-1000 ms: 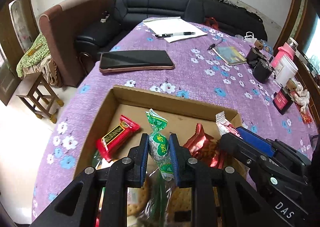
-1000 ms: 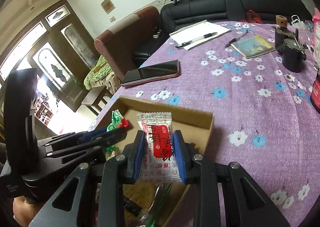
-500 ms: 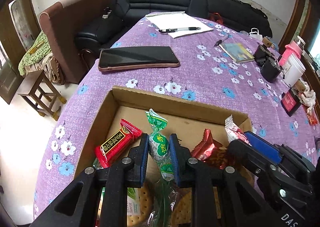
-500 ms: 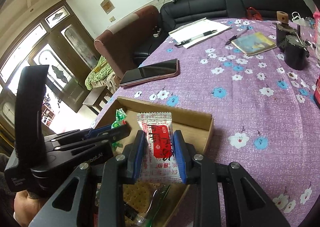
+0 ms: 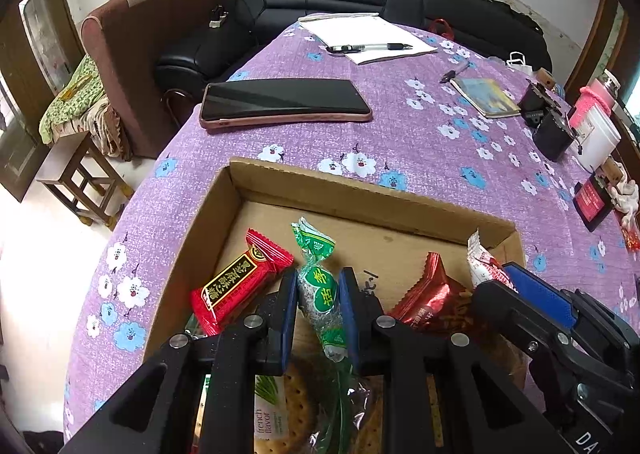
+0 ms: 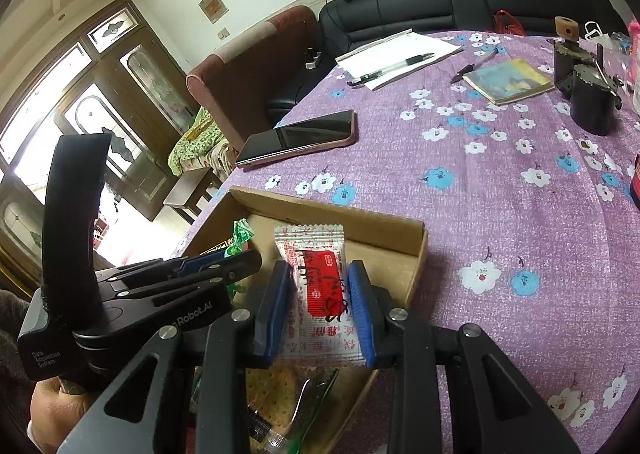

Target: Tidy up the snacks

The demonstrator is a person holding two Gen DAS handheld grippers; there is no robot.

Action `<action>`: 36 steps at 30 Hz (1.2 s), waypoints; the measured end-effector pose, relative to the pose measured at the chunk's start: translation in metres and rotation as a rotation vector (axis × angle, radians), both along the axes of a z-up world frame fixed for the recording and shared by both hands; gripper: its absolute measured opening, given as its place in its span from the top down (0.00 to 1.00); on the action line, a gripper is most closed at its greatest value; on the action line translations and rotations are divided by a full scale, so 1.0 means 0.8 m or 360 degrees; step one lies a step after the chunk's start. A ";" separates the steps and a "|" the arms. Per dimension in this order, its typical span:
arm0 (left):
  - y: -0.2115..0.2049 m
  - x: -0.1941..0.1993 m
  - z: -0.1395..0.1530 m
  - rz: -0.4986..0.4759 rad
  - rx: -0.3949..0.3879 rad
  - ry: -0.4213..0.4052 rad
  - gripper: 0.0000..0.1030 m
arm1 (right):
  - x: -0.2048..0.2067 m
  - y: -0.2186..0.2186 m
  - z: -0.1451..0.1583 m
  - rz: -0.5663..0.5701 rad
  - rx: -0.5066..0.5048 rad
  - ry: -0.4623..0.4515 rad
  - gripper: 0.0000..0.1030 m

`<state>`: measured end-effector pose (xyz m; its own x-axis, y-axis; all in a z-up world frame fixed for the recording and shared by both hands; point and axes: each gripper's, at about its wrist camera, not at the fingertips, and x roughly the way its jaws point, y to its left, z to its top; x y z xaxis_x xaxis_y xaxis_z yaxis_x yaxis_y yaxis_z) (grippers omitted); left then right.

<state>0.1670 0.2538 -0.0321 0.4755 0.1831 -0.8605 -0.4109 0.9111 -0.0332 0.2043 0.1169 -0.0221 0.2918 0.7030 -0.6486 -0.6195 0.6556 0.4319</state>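
The left gripper (image 5: 318,294), at the bottom centre of its own view, is clamped on a green-wrapped candy (image 5: 320,286), its blue pads pressing both sides of the wrapper's middle while the twisted top sticks up above the fingertips, over the inside of the cardboard box (image 5: 304,185). Just left of those fingers a red snack bar with gold lettering (image 5: 240,282) lies tilted against the box's left wall, and to the right a shiny red packet (image 5: 432,294) lies on the box floor. Crackers in clear wrap (image 5: 296,414) show at the bottom edge under the fingers. In the right wrist view, the right gripper (image 6: 320,294) at lower centre grasps a white sachet with a red label (image 6: 320,278), held upright between its pads near the box's right wall; the left gripper enters that frame from the lower left, with a hand (image 6: 52,402) visible at the bottom left corner. Beyond the box, the purple flowered tablecloth (image 5: 420,157) fills the middle of both frames. A phone in a pink case (image 5: 284,101) lies above the box, a white notepad with a pen (image 5: 368,37) sits farther up, and a small booklet (image 5: 486,95) lies toward the upper right.
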 end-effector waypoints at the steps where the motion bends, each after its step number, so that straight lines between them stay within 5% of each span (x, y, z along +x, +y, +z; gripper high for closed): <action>1: 0.000 0.000 0.000 0.0001 0.0000 -0.0001 0.79 | 0.000 0.001 0.000 -0.0001 -0.0004 -0.0002 0.71; 12: 0.008 0.006 -0.003 0.0028 -0.0007 0.0031 0.79 | 0.006 0.000 -0.002 -0.0023 -0.0016 0.0008 0.70; 15: 0.011 0.007 -0.005 0.0043 -0.0021 0.0047 0.77 | 0.006 -0.003 0.000 -0.0028 -0.0003 0.0017 0.63; 16: 0.012 0.007 -0.004 0.0051 -0.0027 0.0047 0.76 | 0.005 -0.004 0.001 -0.0028 0.0002 0.0017 0.62; 18: 0.013 0.006 -0.002 0.0062 -0.0031 0.0042 0.53 | 0.004 -0.006 0.003 -0.0028 0.0006 0.0014 0.62; 20: 0.014 0.003 0.002 0.0075 -0.0036 0.0023 0.43 | 0.002 -0.010 0.005 -0.0035 0.0018 0.0018 0.62; 31: 0.003 -0.012 0.023 0.0056 0.0000 -0.0013 0.42 | -0.026 -0.043 0.034 -0.0052 0.0101 -0.0023 0.57; 36: -0.014 -0.048 0.050 0.0053 0.0085 -0.0131 0.18 | -0.057 -0.074 0.053 -0.0066 0.0164 -0.0071 0.45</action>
